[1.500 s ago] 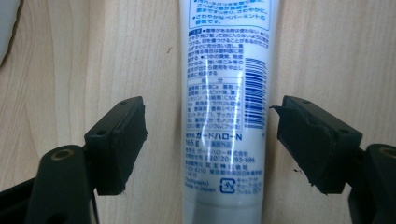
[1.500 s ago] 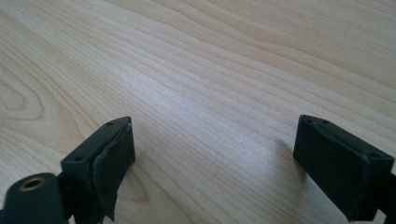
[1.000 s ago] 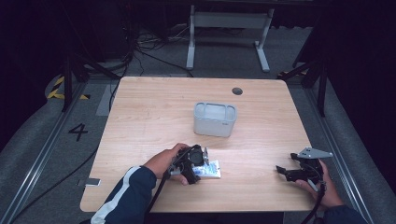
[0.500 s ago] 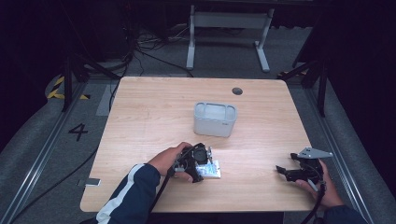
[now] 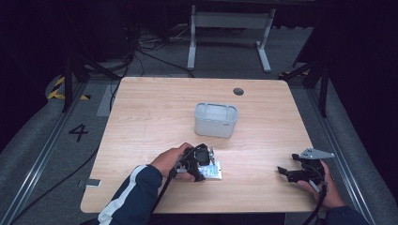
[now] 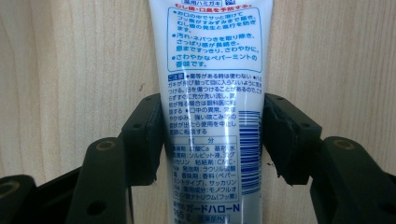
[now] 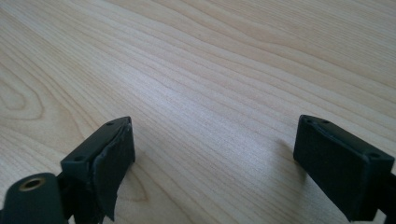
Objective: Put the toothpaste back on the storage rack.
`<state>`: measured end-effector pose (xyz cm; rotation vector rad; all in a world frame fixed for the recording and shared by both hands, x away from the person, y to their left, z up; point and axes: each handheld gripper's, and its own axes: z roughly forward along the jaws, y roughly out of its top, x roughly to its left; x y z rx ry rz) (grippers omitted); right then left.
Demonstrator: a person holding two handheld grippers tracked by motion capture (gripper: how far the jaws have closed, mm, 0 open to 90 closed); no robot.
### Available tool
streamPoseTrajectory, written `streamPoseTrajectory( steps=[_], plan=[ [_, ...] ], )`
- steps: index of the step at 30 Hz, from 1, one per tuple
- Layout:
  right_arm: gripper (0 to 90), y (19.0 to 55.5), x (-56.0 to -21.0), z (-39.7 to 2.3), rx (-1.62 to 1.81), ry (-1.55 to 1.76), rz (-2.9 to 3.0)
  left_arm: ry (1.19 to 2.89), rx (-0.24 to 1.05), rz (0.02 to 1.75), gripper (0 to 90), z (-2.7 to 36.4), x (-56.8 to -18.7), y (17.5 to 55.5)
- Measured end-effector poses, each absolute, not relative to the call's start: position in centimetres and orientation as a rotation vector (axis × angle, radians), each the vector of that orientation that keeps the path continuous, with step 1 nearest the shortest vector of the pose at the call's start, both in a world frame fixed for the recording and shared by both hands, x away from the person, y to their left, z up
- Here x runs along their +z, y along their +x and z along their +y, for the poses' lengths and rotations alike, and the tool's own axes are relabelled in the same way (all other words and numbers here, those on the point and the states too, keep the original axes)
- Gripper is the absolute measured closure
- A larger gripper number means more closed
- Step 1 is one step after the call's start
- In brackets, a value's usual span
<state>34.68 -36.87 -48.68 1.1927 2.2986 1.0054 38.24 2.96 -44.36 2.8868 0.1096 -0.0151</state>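
A white toothpaste tube with blue print lies flat on the wooden table, near the front edge. My left gripper points down over it, held by a hand in a dark sleeve. In the left gripper view its gripper has both jaws pressed against the tube's two long sides, so it is shut on the tube. My right gripper rests low at the front right of the table. The right gripper view shows this gripper open over bare wood.
A grey rectangular container stands upright at the table's middle, behind the tube. A round dark cable hole sits near the far edge. Table legs and cables lie on the dark floor beyond.
My left hand and gripper have shifted slightly right and settled over the tube. The right gripper has stayed in place.
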Motion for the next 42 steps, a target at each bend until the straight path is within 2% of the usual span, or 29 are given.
streamPoseTrajectory(
  steps=[11,25,42],
  plan=[
    [12.7,34.7,-48.7,-36.9,1.005,1.192,2.299,2.883,-0.003,0.107,46.3,2.9,-44.4,38.1],
    [12.8,34.7,-48.7,-36.9,1.006,1.191,2.3,2.829,0.1,0.067,58.1,3.5,-43.7,38.0],
    [12.8,34.7,-48.7,-36.9,1.006,1.189,2.301,2.653,0.151,0.197,61.0,5.9,-42.0,38.5]
  ],
)
